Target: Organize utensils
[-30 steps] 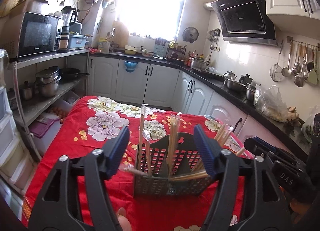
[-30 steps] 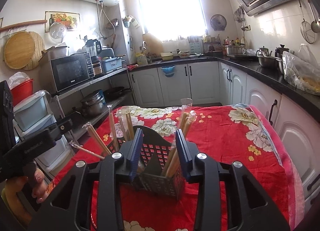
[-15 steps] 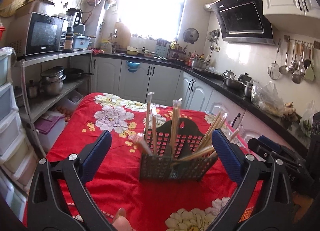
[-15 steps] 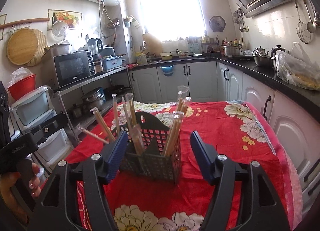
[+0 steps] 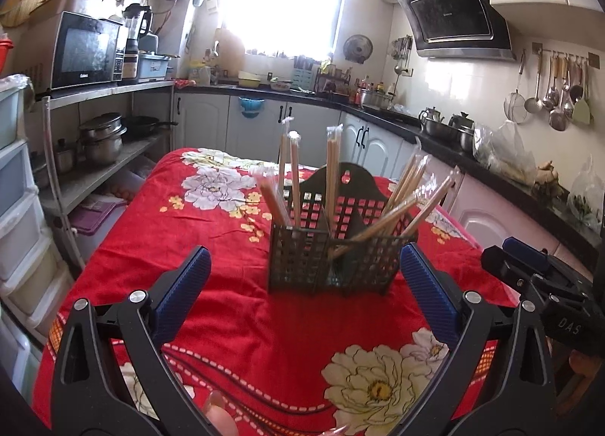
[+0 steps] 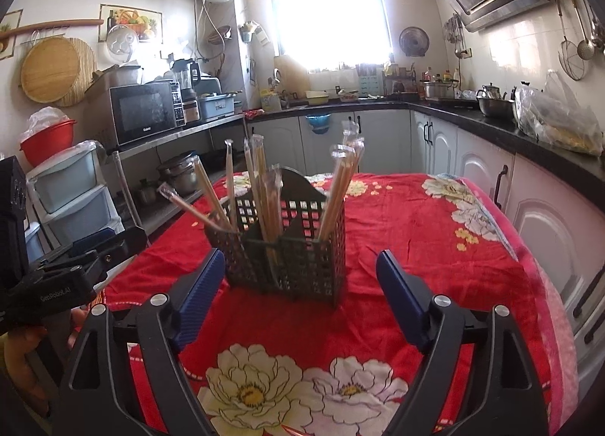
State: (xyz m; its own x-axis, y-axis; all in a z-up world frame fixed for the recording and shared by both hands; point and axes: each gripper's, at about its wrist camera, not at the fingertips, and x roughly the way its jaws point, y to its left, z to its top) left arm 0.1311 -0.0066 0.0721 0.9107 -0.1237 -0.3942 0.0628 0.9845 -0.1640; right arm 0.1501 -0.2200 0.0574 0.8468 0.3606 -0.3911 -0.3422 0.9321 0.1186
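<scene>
A dark perforated utensil holder [image 5: 332,247] [image 6: 287,247] stands upright on the red flowered tablecloth [image 5: 211,232] [image 6: 416,232]. Several wrapped chopsticks [image 5: 332,171] [image 6: 340,186] lean in its compartments. My left gripper [image 5: 304,277] stands open, a little short of the holder, with nothing between its blue pads [image 5: 185,285]. My right gripper [image 6: 300,288] is open too; its jaws are still opening and hold nothing, the holder just beyond its tips. Each view shows the other gripper at its edge: the right gripper [image 5: 544,285] and the left gripper [image 6: 75,266].
A shelf rack with a microwave [image 5: 87,50] and pots [image 5: 102,137] stands left of the table. Plastic drawers [image 6: 72,190] sit by the near left corner. White cabinets under a black counter [image 6: 529,141] run along the right and the back.
Both grippers have drawn back from the holder and sunk a little while their jaws spread wide. The holder with its chopsticks now stands free on the cloth, farther from the fingertips.
</scene>
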